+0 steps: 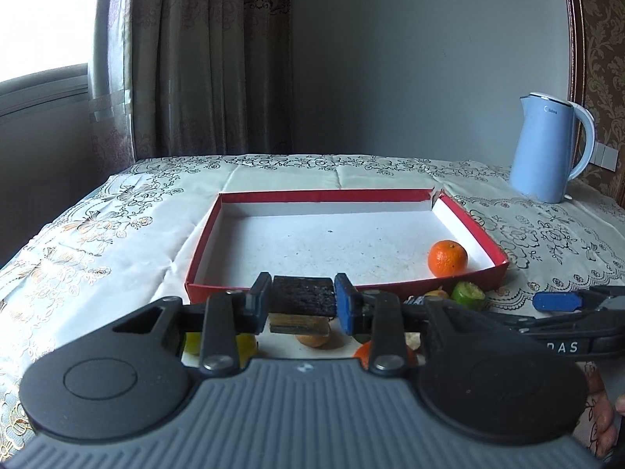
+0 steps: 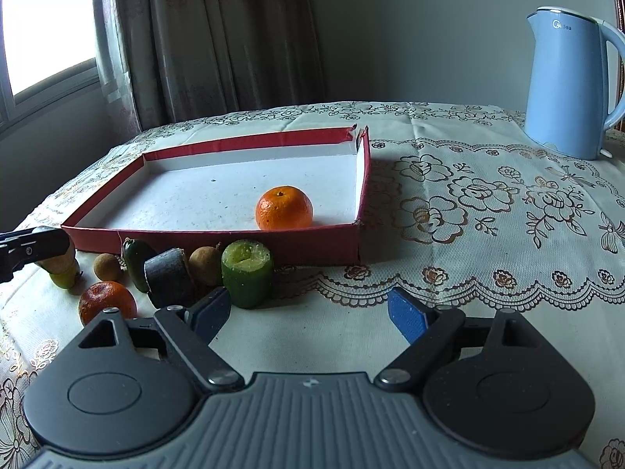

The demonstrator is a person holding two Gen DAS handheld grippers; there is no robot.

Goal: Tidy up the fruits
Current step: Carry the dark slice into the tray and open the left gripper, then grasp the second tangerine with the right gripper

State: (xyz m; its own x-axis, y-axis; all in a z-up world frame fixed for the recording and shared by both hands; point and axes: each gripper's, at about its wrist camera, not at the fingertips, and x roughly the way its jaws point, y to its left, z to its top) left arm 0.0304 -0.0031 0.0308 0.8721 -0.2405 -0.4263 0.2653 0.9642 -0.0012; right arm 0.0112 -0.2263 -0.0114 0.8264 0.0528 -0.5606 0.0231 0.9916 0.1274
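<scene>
Left gripper (image 1: pixel 302 300): closed on a dark, rough-skinned cylindrical fruit piece (image 1: pixel 304 295), long axis level and crosswise between the two fingers, held just before the near wall of the shallow red cardboard tray with white inside (image 1: pixel 474 221). Right gripper (image 2: pixel 308 314): fingers spread wide, nothing between them, low over the table with its cream floral embroidered cloth (image 2: pixel 468 234).

Inside tray: one round orange mandarin (image 2: pixel 284 208), stem dimple up, near the right front corner.

Outside tray, along its near wall:
- green cut cylinder of fruit (image 2: pixel 247 273), upright, pale cut face up;
- dark grey cylinder piece (image 2: pixel 168 282), tilted;
- small dark green fruit (image 2: pixel 137 264), leaning;
- two brown round fruits (image 2: pixel 204 264);
- second orange mandarin (image 2: pixel 106 301).

Far right: pale blue electric kettle (image 2: pixel 566 86), upright.
</scene>
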